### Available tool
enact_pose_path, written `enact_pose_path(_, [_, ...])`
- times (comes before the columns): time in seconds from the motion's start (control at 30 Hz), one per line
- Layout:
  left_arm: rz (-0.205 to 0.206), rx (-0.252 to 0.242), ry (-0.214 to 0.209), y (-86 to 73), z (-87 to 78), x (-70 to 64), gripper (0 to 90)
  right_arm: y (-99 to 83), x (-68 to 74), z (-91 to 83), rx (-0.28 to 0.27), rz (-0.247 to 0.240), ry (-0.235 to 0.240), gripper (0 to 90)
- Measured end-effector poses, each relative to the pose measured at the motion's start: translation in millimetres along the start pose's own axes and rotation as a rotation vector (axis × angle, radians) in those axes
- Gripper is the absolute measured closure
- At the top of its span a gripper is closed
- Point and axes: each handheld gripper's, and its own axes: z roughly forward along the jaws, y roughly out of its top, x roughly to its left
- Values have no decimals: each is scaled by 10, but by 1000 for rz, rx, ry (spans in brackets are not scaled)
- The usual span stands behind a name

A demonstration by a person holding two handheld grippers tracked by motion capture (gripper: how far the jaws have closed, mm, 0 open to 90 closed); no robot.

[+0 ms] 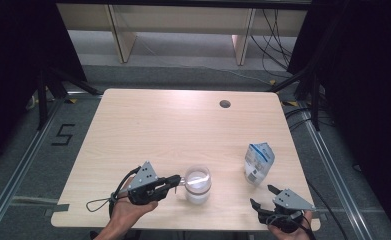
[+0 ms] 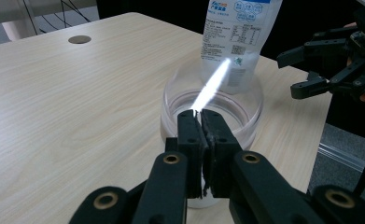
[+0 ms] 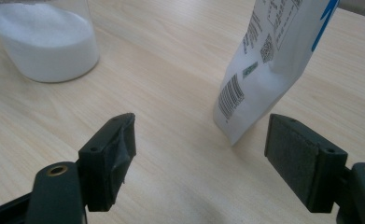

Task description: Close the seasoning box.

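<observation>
A clear jar (image 1: 198,184) (image 2: 248,114) (image 3: 45,44) partly filled with white powder stands near the table's front edge. My left gripper (image 1: 177,181) (image 2: 200,113) reaches it from the left at rim height, jaws shut on a thin, bright white strip (image 2: 213,84) that slants out over the jar's mouth; what the strip is I cannot tell. A white and blue printed bag (image 1: 259,162) (image 2: 238,32) (image 3: 269,60) stands upright to the jar's right. My right gripper (image 1: 262,196) (image 2: 301,70) (image 3: 201,158) sits open at the front right corner, just short of the bag, holding nothing.
The light wooden table (image 1: 158,125) has a round cable hole (image 1: 225,104) (image 2: 80,39) at the back right. The right gripper is close to the table's front and right edges. Shelving legs and cables lie on the floor beyond.
</observation>
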Motion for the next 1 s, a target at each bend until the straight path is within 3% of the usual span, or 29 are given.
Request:
enact_pose_path(0.17, [-22, 9, -11, -18, -12, 11, 808, 1, -5, -2, -3, -6, -1, 256])
enact_pose_path(0.3, [-79, 0, -55, -42, -19, 35, 719, 3, -3, 0, -9, -2, 1, 256])
enact_pose_path(0.37, [-100, -5, -54, -51, -23, 18, 676, 3, -4, 0, -13, -1, 3, 256])
enact_pose_path(0.4, [-84, -16, -70, -53, -21, 30, 649, 5, 3, -2, -12, 10, 13, 256])
enact_pose_path(0.57, [-101, -16, -65, -75, -59, 43, 506, 12, -17, 7, -55, 4, 39, 252])
enact_pose_path(0.63, [-106, -10, -60, -94, -76, 61, 457, 14, -4, -2, -48, 38, 65, 247])
enact_pose_path(0.7, [-110, -8, -55, -124, -88, 74, 433, 17, -16, 2, -67, 23, 68, 243])
enact_pose_path(0.73, [-104, 10, -41, -137, -107, 80, 412, 14, -5, 11, -66, 56, 98, 242])
enact_pose_path(1.0, [-131, 33, -14, -266, -184, 143, 329, 13, 3, 11, -70, 59, 93, 229])
